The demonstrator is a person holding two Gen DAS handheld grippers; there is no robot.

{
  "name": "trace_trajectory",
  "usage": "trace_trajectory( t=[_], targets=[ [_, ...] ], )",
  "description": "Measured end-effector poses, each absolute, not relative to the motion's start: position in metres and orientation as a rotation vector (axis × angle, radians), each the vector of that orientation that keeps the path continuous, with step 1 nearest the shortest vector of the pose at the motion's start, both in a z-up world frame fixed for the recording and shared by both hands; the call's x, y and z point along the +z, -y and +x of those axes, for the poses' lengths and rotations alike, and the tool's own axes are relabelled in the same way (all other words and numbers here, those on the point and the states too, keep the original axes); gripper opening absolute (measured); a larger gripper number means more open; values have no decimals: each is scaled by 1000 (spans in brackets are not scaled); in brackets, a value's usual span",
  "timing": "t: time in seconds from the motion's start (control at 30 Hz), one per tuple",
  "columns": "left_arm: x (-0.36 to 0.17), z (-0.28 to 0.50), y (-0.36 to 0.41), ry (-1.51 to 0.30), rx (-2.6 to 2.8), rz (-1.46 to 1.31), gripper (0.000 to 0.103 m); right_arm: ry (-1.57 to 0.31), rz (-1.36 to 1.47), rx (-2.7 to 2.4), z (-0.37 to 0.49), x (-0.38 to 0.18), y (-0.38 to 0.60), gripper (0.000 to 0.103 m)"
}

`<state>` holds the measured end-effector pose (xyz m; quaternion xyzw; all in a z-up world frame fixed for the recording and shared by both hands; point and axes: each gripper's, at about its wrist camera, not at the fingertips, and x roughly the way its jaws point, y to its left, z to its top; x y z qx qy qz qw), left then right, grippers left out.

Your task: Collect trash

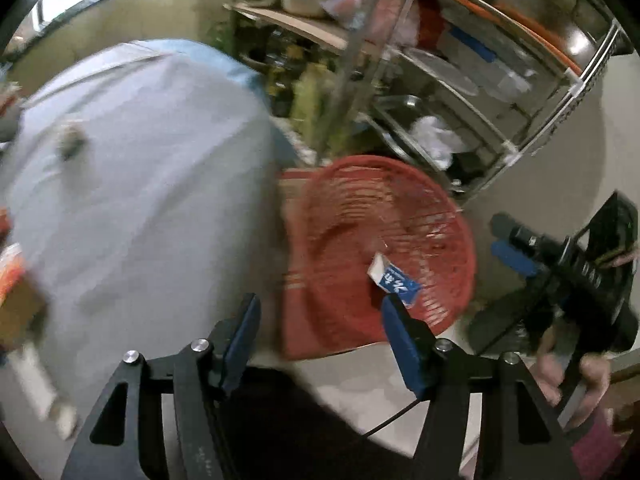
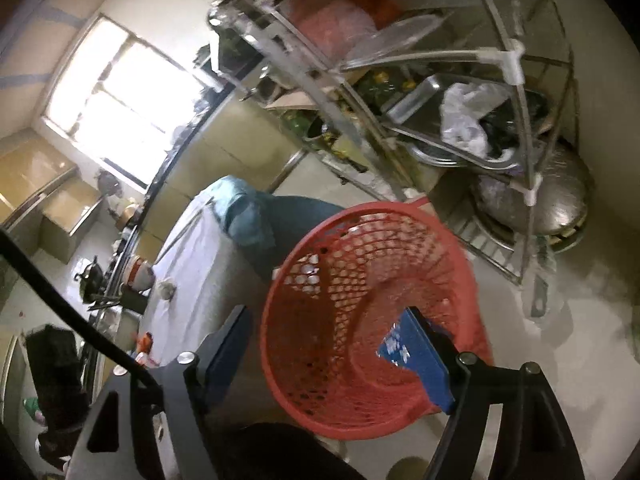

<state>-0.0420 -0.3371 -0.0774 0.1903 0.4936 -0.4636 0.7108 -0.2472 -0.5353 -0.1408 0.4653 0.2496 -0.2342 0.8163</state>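
Observation:
A red mesh basket (image 1: 400, 200) stands on the floor beside a table draped in pale cloth (image 1: 140, 180). A blue and white carton (image 1: 394, 282) lies inside the basket; it also shows in the right wrist view (image 2: 394, 350). My left gripper (image 1: 320, 320) is open and empty, above the basket's near edge. My right gripper (image 2: 332, 344) is open and empty over the basket (image 2: 320, 280); it also appears in the left wrist view (image 1: 516, 248) to the right of the basket.
A metal rack (image 1: 460, 92) with pots, trays and a white crumpled bag (image 1: 436, 136) stands behind the basket. Small items lie on the cloth-covered table (image 2: 192, 280), among them a crumpled scrap (image 1: 70, 142). Pale floor (image 2: 560, 320) lies right of the basket.

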Motion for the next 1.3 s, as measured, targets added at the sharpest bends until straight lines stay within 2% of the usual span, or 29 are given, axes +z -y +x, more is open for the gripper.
trace_trajectory(
  t=[0.1,0.37,0.77,1.0,1.3],
  targets=[
    [-72,-31,290,-1074,-935,380,69,-547,968,-450,-230,-137,523,79],
    [-81,13,141,-1110,-593,168,69,-643,888,-266,-154,-130,470,79],
    [-80,84,-23,-1036,-189,-7,70,-812,634,53,-43,-106,331,79],
    [-87,117,-68,-1026,-147,-62,74,-927,514,110,10,-110,269,79],
    [-102,146,-56,-1047,-260,-51,74,-1007,404,105,63,-124,220,79]
  ],
)
